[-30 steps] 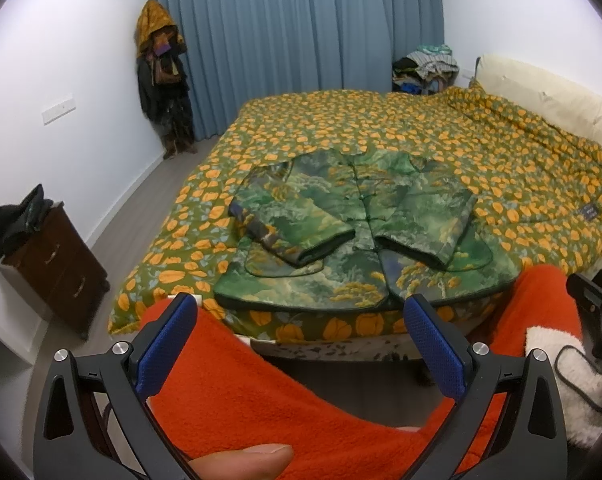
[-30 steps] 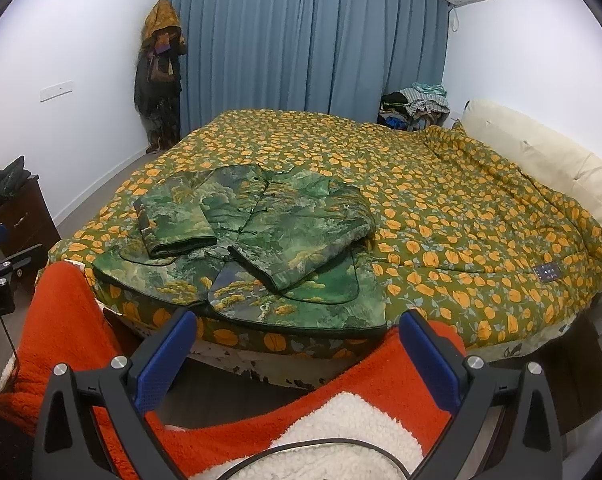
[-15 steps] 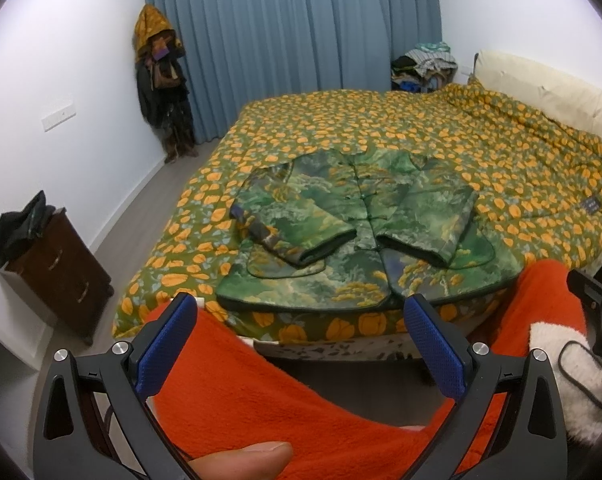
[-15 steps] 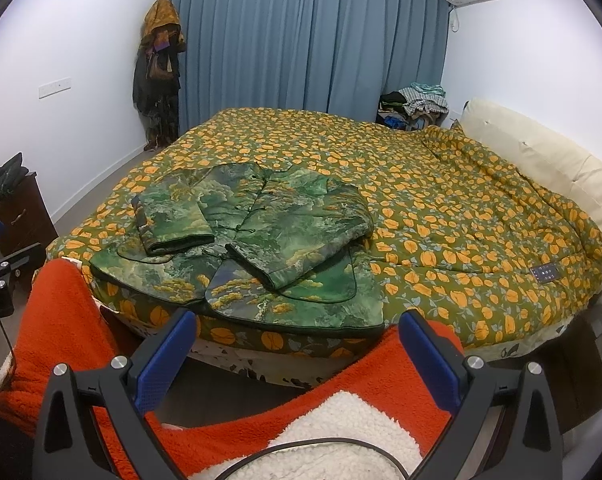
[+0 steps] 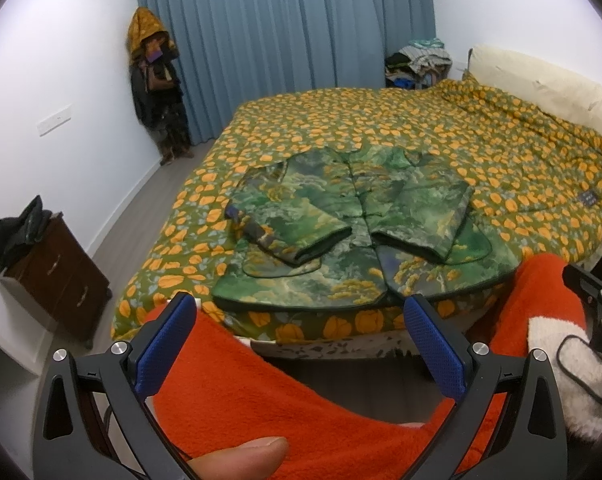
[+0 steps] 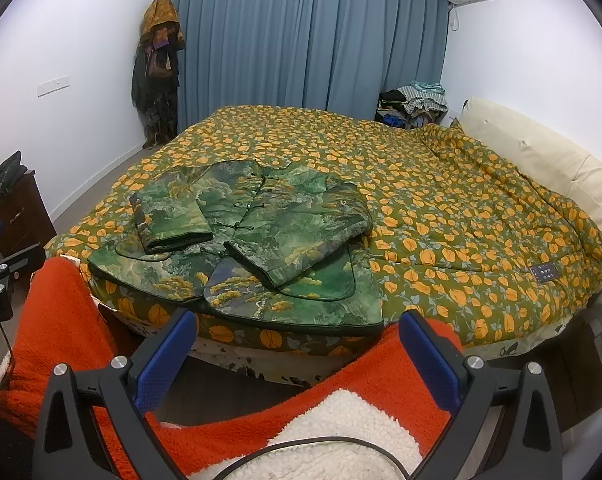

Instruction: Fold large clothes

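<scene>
Jacket position: green landscape-print padded jacket [image 5: 353, 232] lies flat on the near corner of the bed, front up, both sleeves already folded in across the chest, hem at the bed's near edge.
Left gripper: left gripper [image 5: 301, 344] is spread wide and empty, held back from the bed over the person's orange fleece sleeve [image 5: 261, 392].
Right gripper: right gripper [image 6: 297, 354] is likewise spread wide with nothing between its blue pads [image 6: 163, 364].
Direction to jacket: straight ahead of both grippers and lower down, past a gap of floor; neither touches the cloth.
Long axis: runs from the hem [image 6: 285, 318] nearest the grippers away to the collar [image 6: 261, 174], roughly along the line both cameras look.
Nearer hand: I judge them about equal; the left faces the hem's left corner, the right faces its right corner.
Bedspread: orange-leaf quilt [image 6: 441, 208] lies under the jacket, open beyond the collar.
Likely next step: taking both hem corners and carrying them toward the collar.
</scene>
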Demonstrator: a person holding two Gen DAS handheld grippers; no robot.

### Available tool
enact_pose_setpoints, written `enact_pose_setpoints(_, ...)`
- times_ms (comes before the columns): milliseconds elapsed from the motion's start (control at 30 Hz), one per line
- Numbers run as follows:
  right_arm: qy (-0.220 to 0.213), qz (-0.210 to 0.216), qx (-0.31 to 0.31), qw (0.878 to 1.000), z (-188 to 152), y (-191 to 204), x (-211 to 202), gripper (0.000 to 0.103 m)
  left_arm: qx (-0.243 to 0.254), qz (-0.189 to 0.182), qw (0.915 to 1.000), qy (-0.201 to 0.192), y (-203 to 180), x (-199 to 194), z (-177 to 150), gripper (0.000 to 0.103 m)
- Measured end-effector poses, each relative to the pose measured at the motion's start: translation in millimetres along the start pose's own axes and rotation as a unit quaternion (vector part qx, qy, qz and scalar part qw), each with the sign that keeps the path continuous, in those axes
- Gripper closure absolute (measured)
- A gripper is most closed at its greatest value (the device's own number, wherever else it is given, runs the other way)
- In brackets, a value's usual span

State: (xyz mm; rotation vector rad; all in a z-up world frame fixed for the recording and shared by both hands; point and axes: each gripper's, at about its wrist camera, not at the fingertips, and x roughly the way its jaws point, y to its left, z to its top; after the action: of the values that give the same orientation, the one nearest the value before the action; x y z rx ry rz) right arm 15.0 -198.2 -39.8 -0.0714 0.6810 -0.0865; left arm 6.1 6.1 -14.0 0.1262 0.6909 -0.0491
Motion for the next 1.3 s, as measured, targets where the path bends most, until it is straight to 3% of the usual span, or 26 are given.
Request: enact_pose_setpoints(1300, 0.004, -0.017, -0.028, 0.999, -2.1, 3.2, 1.2, 0.000, 0.005, -0.008, 1.0000, -0.003, -9.2, -5.8, 2.0, 0.000)
